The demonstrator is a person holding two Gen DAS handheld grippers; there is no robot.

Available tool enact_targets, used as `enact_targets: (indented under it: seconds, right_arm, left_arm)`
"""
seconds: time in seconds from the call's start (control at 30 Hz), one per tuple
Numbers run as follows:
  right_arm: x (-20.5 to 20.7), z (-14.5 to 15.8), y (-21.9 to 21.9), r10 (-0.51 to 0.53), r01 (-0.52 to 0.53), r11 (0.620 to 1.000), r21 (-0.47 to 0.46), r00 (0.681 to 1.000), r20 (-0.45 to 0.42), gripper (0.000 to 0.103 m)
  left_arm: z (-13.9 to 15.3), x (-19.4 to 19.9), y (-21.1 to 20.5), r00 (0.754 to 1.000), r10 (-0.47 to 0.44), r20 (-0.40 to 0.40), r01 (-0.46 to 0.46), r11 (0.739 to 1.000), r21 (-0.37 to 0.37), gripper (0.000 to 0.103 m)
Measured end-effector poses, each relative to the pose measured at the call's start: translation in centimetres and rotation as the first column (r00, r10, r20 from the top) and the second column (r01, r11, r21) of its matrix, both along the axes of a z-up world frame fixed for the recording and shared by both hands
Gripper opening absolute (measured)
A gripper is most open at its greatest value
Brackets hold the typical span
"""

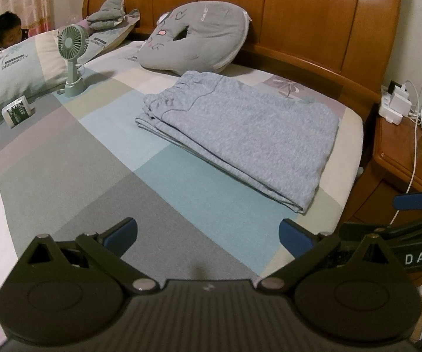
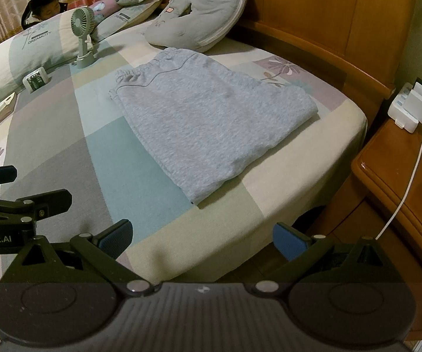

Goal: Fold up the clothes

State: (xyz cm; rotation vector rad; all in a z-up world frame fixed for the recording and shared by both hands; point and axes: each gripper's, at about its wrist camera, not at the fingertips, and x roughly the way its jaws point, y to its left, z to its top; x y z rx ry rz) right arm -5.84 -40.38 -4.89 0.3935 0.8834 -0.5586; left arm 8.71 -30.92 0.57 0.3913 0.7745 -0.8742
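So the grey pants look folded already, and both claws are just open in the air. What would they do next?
Probably nothing more than a last tidy: the grey pants lie folded flat on the bed, and both the left gripper and right gripper are open, holding nothing. I would ease the right one forward to smooth the near corner.

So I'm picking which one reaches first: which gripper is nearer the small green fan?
Left. The left gripper sits on the fan's side; the right gripper hangs beyond the bed's edge.
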Motion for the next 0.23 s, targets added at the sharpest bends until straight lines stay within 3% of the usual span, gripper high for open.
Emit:
enact_targets:
  seconds: [0.23]
  right_arm:
    - [0.06,-0.01,0.06,0.000,0.000,1.000,-0.001,1.000,-0.004,0.103]
  left_arm:
    - [0.02,0.01,-0.16,1.000,-0.001,0.006,0.001,1.000,0.005,0.102]
